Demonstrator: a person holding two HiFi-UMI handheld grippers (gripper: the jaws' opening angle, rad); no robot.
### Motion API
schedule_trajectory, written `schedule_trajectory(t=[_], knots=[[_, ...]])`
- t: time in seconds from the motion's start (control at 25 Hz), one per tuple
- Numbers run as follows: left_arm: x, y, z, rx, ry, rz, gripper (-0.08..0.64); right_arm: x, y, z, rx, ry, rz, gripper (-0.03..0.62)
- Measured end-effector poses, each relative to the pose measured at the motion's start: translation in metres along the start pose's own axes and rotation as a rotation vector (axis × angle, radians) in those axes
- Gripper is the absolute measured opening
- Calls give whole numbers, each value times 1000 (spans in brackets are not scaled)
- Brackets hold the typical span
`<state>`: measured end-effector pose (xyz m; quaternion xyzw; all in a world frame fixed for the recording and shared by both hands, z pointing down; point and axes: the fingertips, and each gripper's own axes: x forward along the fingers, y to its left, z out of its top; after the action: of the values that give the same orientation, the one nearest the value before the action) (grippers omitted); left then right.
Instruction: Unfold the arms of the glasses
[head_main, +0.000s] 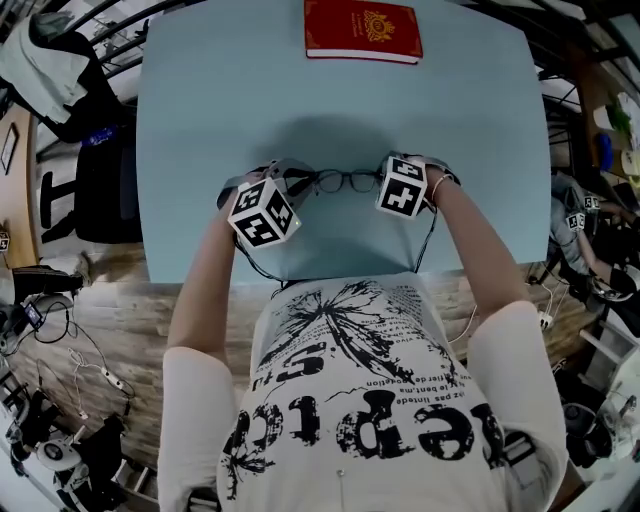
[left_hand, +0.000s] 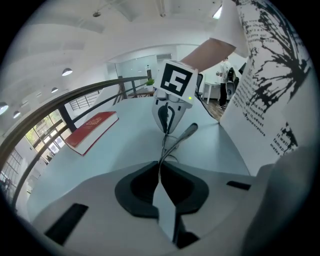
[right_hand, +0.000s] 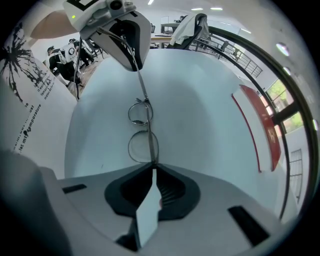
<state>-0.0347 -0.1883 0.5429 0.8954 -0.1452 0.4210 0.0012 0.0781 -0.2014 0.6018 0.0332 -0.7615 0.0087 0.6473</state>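
Thin dark wire-framed glasses hang between my two grippers just above the pale blue table. My left gripper is shut on the glasses' left end; in the left gripper view its jaws pinch a thin metal part. A temple arm with a thicker tip sticks out toward the person. My right gripper is shut on the other end. In the right gripper view both lenses run from its jaws to the left gripper.
A red book lies at the table's far edge, also seen as the red book and the red book. The person's printed white shirt is close to the table's near edge. Chairs and cables surround the table.
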Motion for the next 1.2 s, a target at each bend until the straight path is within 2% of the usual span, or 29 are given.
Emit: schedule_trajectory(t=[0.2,0.36,0.52,0.72,1.0,1.2], knots=[[1,1,3,2,-13,-5,28,-1,-2,1,-11,23,-22,38],[1,2,5,10,-14,-2,28,-5,1,6,-57,15,-32,136],[1,3,5,10,-18,-1,28,-10,-2,32,-82,-46,-71,153],[2,4,6,6,-20,2,28,-5,3,70,-124,-107,-56,140],[3,1,6,-3,-13,-1,28,11,9,89,-140,-113,-46,109],[1,-2,5,-6,4,-2,28,11,15,90,-164,-95,-45,31]])
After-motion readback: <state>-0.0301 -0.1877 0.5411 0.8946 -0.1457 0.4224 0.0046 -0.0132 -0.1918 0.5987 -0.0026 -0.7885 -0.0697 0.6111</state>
